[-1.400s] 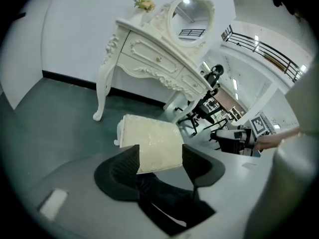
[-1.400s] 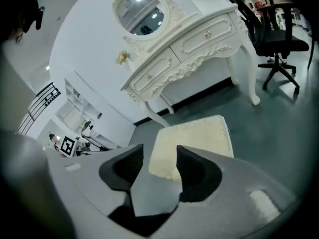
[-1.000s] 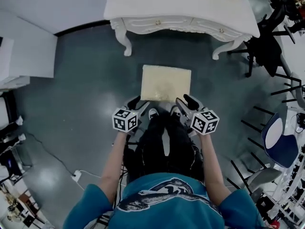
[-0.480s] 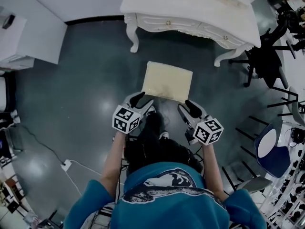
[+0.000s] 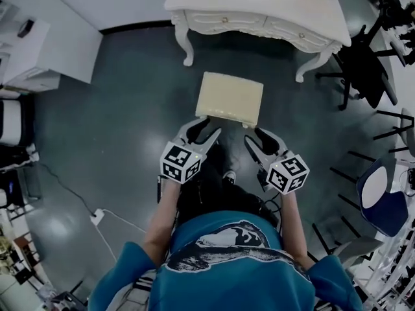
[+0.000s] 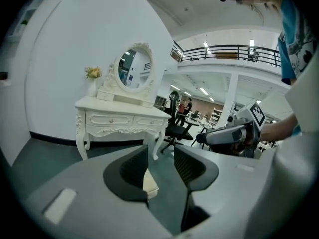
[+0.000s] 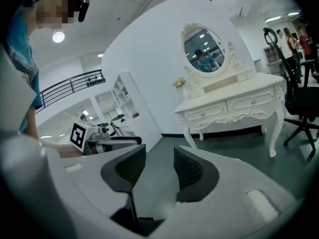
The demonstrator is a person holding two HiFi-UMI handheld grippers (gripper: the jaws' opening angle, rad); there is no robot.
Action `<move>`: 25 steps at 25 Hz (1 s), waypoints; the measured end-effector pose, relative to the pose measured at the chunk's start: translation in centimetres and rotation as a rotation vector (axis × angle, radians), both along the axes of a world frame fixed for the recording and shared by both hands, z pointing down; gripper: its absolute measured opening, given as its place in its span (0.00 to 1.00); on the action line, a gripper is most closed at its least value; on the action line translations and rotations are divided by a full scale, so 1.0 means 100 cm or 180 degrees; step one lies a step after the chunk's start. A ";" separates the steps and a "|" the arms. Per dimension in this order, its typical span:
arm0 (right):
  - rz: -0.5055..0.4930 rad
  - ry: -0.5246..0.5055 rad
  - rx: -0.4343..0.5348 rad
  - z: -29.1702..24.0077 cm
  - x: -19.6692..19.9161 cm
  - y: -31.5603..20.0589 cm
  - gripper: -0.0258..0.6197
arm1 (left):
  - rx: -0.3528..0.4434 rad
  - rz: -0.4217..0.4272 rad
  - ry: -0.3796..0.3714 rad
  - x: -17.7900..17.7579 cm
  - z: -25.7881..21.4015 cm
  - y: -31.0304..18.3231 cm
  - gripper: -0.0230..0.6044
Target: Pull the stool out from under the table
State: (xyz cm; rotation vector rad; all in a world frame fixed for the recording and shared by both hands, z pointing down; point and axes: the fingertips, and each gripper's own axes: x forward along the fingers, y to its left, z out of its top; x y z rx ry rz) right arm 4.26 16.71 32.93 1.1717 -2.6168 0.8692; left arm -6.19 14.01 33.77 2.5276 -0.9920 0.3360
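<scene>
Raised off the stool, gripping nothing.

Nearest, holds the left gripper and the right gripper side by side, higher above the dark floor than a second ago. Keeps both pairs of jaws partly apart and empty, and has just been closing the left pair a little. Just beyond the tips, leaves the cream stool standing as before, fully clear of the white table behind it.

We get even, bright overhead light; a ceiling lamp flares, and the dark floor shows soft glare. Both gripper views bend and darken at their corners.
</scene>
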 end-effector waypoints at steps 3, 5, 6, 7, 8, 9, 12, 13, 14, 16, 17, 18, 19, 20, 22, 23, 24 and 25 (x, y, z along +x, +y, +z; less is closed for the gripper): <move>0.0057 0.0002 0.0109 -0.007 0.008 0.023 0.27 | 0.0077 0.0064 0.0061 0.014 -0.017 0.024 0.31; 0.0079 -0.0005 0.0191 -0.012 0.013 0.038 0.23 | 0.0125 0.0093 0.0070 0.023 -0.026 0.042 0.30; 0.0085 -0.0009 0.0234 -0.015 0.016 0.045 0.22 | 0.0146 0.0103 0.0065 0.027 -0.029 0.051 0.30; 0.0092 -0.0015 0.0275 -0.017 0.017 0.052 0.20 | 0.0162 0.0112 0.0056 0.031 -0.031 0.060 0.29; 0.0101 -0.0021 0.0310 -0.020 0.019 0.058 0.19 | 0.0172 0.0120 0.0046 0.034 -0.033 0.069 0.27; 0.0116 -0.0028 0.0337 -0.022 0.021 0.064 0.16 | 0.0177 0.0131 0.0040 0.038 -0.035 0.078 0.26; 0.0166 -0.0074 0.0381 -0.029 0.024 0.077 0.05 | 0.0177 0.0182 0.0027 0.047 -0.041 0.103 0.22; 0.0172 -0.0098 0.0397 -0.031 0.023 0.081 0.04 | 0.0179 0.0202 0.0014 0.048 -0.043 0.110 0.22; 0.0173 -0.0117 0.0419 -0.034 0.022 0.084 0.04 | 0.0183 0.0218 -0.0003 0.048 -0.045 0.116 0.20; 0.0162 -0.0124 0.0483 -0.040 0.020 0.091 0.03 | 0.0203 0.0229 -0.0025 0.047 -0.048 0.125 0.17; 0.0152 -0.0120 0.0519 -0.042 0.019 0.094 0.03 | 0.0221 0.0223 -0.0024 0.046 -0.049 0.128 0.15; 0.0143 -0.0121 0.0553 -0.045 0.019 0.096 0.03 | 0.0244 0.0212 -0.0016 0.046 -0.051 0.131 0.13; 0.0136 -0.0132 0.0585 -0.048 0.019 0.099 0.03 | 0.0270 0.0198 -0.0001 0.046 -0.054 0.133 0.11; 0.0133 -0.0152 0.0614 -0.051 0.020 0.101 0.03 | 0.0298 0.0188 0.0016 0.046 -0.056 0.134 0.08; 0.0132 -0.0192 0.0668 -0.057 0.020 0.106 0.03 | 0.0352 0.0196 0.0050 0.047 -0.063 0.137 0.06; 0.0128 -0.0203 0.0694 -0.060 0.020 0.108 0.03 | 0.0377 0.0211 0.0063 0.048 -0.065 0.139 0.06; 0.0121 -0.0205 0.0719 -0.063 0.019 0.111 0.03 | 0.0396 0.0227 0.0077 0.049 -0.068 0.141 0.06; 0.0113 -0.0202 0.0740 -0.066 0.017 0.113 0.03 | 0.0408 0.0242 0.0092 0.049 -0.069 0.144 0.06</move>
